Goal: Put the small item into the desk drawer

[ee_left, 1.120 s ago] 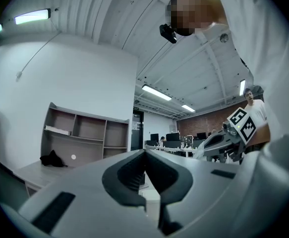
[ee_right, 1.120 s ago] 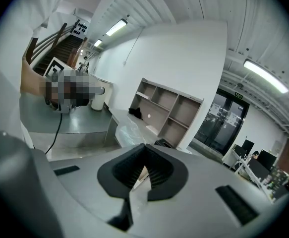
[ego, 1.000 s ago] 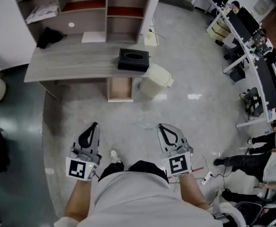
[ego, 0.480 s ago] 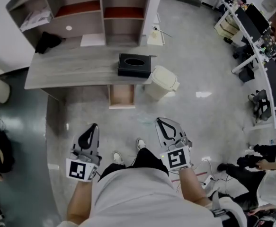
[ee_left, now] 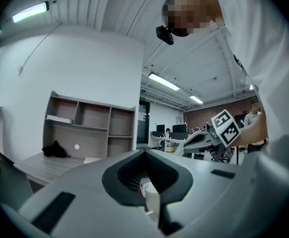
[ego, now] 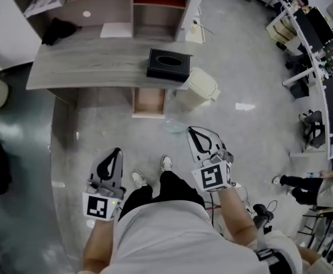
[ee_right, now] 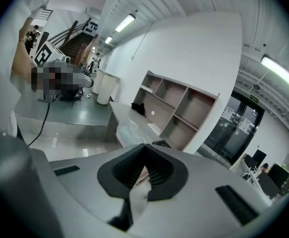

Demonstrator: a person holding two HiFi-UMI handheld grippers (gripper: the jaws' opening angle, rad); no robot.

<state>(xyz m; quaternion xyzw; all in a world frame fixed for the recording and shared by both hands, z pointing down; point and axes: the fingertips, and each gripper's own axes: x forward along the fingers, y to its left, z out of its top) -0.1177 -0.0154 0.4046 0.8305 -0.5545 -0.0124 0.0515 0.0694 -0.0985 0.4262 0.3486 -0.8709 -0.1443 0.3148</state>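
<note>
While I hold both grippers low ahead of the person's legs (ego: pixel 175 190), the left gripper (ego: pixel 116 152) is closed on nothing and the right gripper (ego: pixel 193 131) pinches the small clear item (ego: pixel 174 125). Beyond, on the grey office floor (ego: pixel 246 147), the desk (ego: pixel 92 67) has its drawer (ego: pixel 149 103) open. Since a second ago, the right gripper has neared it.

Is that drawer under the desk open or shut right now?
Open. In the head view the drawer sticks out past the front edge of the desk, its wooden inside showing.
</note>
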